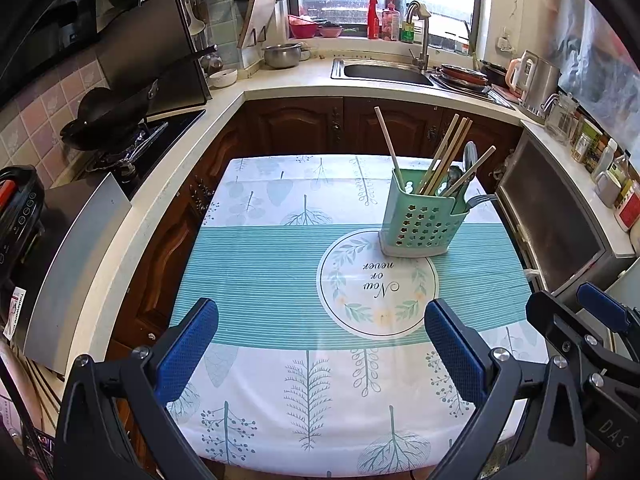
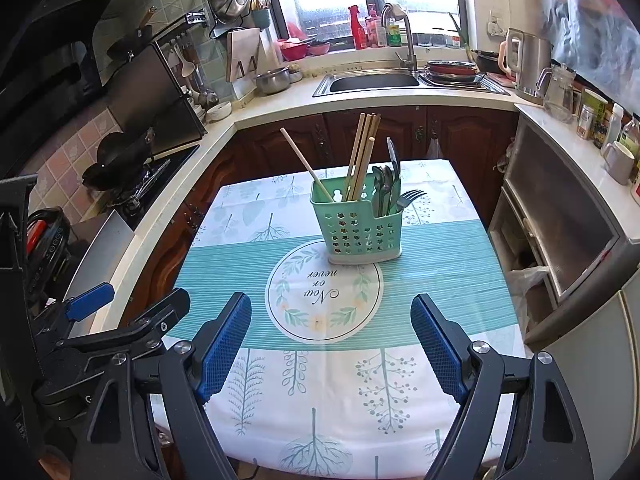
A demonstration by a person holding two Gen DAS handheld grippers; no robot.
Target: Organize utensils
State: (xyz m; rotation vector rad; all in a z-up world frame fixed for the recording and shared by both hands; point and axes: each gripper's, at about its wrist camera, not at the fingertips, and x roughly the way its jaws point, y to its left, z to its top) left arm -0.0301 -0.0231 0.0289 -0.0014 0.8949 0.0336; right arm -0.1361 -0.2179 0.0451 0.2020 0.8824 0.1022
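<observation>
A green perforated utensil holder (image 1: 420,224) (image 2: 360,230) stands upright on the table beyond the printed circle. Its left compartment holds several wooden chopsticks (image 1: 442,156) (image 2: 362,152). Its right compartment holds metal spoons (image 2: 382,190) and a fork (image 2: 410,198) (image 1: 480,200). My left gripper (image 1: 322,344) is open and empty, above the near part of the table. My right gripper (image 2: 331,340) is open and empty, beside the left one. Each gripper shows at the edge of the other's view: the right gripper (image 1: 592,320) and the left gripper (image 2: 132,312).
The table carries a teal and white tablecloth (image 1: 272,264) (image 2: 432,264). A counter with a sink (image 2: 372,82), a stove with a wok (image 1: 104,120), a kettle (image 2: 528,64) and jars runs around it. A cabinet (image 2: 560,232) stands close on the right.
</observation>
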